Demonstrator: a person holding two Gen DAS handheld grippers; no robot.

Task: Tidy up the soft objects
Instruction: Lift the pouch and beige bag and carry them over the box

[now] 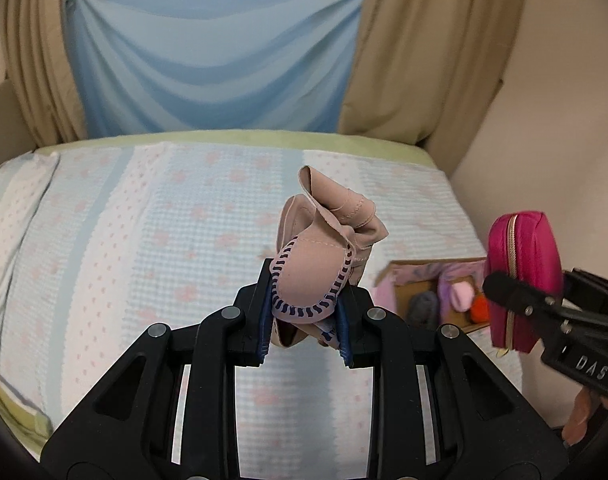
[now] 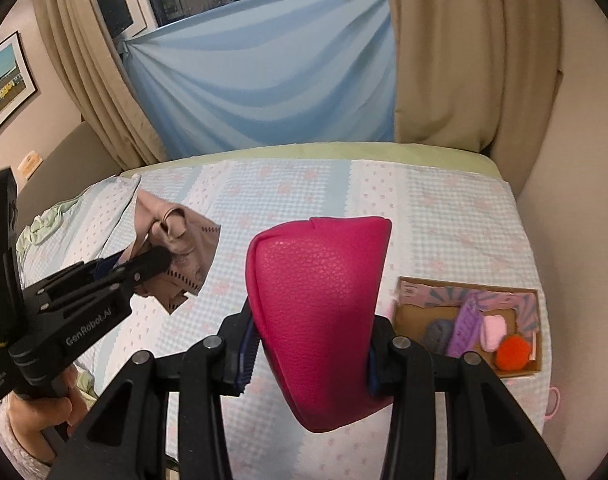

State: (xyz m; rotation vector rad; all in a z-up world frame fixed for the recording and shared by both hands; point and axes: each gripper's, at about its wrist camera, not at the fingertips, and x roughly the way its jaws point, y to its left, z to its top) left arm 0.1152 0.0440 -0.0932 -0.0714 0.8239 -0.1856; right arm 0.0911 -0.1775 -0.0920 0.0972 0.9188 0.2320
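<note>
Above bed (image 1: 144, 240), left gripper (image 1: 304, 320) clamps bootie (image 1: 316, 264).

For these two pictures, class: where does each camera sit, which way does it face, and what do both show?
Left wrist: on the left gripper, facing down over the bed; it clamps a beige slipper.
Right wrist: on the right gripper, same direction; it clamps a pink pouch; a hand shows.
Shared: both items, cardboard box, blue sheet.

left wrist: down over bed (image 1: 144, 220) | right wrist: same | shared: bed, box (image 2: 468, 322)
</note>
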